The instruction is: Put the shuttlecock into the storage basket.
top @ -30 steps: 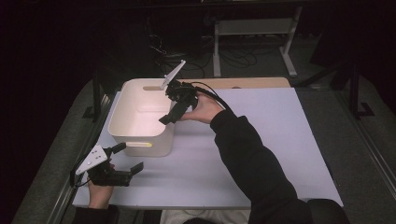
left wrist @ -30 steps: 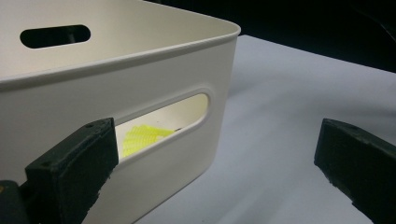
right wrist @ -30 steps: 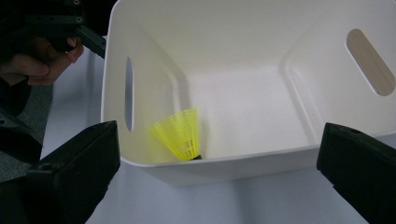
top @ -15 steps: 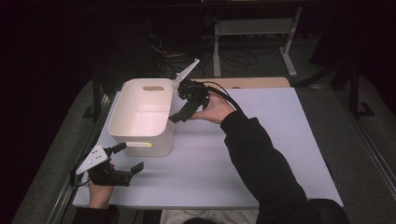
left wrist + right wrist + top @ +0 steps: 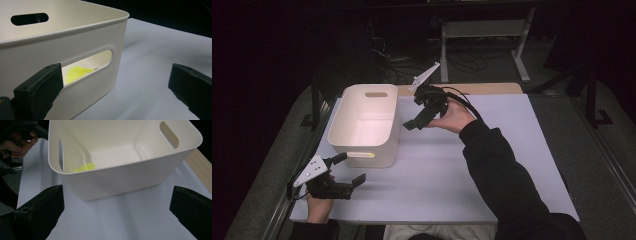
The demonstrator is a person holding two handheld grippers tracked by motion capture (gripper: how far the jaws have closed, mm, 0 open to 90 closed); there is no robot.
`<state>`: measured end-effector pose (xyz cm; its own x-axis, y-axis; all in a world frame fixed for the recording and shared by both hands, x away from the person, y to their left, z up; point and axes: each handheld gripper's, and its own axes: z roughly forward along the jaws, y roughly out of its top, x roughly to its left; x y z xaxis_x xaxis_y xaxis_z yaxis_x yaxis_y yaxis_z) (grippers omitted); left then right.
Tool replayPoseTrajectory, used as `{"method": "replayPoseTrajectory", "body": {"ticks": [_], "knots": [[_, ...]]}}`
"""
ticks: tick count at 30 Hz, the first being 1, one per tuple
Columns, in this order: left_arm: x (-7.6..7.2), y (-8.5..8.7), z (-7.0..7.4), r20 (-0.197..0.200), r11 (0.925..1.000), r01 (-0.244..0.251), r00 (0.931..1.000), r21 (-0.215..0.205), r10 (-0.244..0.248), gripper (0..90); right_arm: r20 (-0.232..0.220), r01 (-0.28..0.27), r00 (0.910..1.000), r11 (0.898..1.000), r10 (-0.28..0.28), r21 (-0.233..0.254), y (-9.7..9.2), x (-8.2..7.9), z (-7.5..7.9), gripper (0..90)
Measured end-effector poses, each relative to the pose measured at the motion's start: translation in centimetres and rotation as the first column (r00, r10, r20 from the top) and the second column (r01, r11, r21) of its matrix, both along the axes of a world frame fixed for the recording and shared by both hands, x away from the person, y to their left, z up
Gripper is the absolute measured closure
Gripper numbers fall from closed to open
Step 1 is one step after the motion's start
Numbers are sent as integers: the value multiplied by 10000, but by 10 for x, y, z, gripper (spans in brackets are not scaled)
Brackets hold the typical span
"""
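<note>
Right gripper pulls back from the bin, fingers wide, empty; yellow piece is inside. Left gripper waits open.

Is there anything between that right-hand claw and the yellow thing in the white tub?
Yes. The white bin's side wall stands between the open right gripper and the yellow mesh piece, which lies on the floor inside.

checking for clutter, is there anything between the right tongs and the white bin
No, that stretch is bare. In the right gripper view only the white table cover lies between the open right tongs and the white bin.
</note>
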<state>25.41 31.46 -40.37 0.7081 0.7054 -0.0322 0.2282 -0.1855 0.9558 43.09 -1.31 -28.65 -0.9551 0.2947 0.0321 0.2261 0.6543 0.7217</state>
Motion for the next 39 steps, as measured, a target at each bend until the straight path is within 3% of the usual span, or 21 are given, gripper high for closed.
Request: {"method": "replayPoseTrajectory", "body": {"ticks": [21,39], "knots": [[0,0,0,-9,10000,-8,10000,31,8,0,162,402,9990,9986,-408,340,-31,-8,-4,0],[0,0,0,-31,10000,-27,10000,15,28,0,232,800,9964,9950,-815,591,-58,-16,-18,0]]}}
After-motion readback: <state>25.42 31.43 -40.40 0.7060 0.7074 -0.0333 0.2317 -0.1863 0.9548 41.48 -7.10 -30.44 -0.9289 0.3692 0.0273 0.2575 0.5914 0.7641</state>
